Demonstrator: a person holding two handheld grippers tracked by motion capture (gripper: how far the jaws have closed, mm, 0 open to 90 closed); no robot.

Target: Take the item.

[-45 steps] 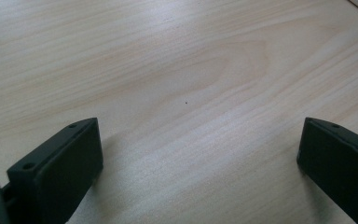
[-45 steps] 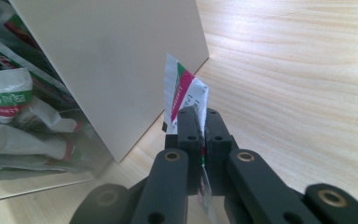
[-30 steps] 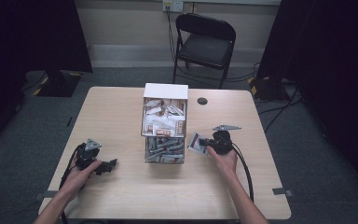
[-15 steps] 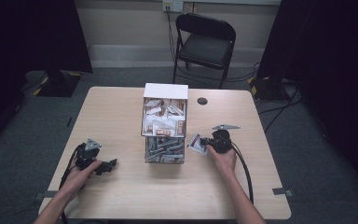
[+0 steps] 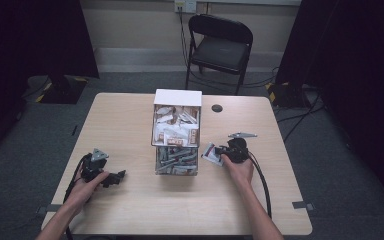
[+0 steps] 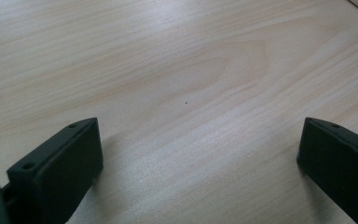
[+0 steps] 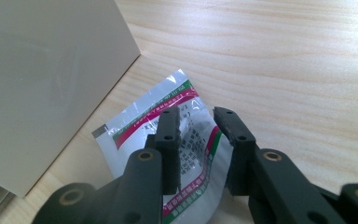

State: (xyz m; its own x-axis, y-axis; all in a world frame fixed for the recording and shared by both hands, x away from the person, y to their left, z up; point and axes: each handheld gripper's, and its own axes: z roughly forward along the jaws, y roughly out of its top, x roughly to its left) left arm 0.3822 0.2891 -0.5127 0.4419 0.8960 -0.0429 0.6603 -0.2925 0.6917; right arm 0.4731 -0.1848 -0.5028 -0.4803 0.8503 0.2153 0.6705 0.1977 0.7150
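Observation:
A silver sachet (image 7: pixel 140 126) with a red and green label lies flat on the wooden table (image 7: pixel 284 60), against the side of a tiered box (image 7: pixel 42 84). My right gripper (image 7: pixel 196 114) hovers over it; its jaws have just been opening and now stand a little apart, the sachet beneath them and not pinched. From the high view the sachet (image 5: pixel 210 152) sits between the box (image 5: pixel 176 125) and my right gripper (image 5: pixel 221 152). My left gripper (image 5: pixel 119 176) rests near the table's front left. Its jaws (image 6: pixel 198 140) are wide open over bare wood.
The box holds several packets in a white upper tier and a clear lower tier. A small black disc (image 5: pixel 217 108) lies on the table behind the box. A black folding chair (image 5: pixel 220 45) stands beyond the far edge. Cables trail from both grippers.

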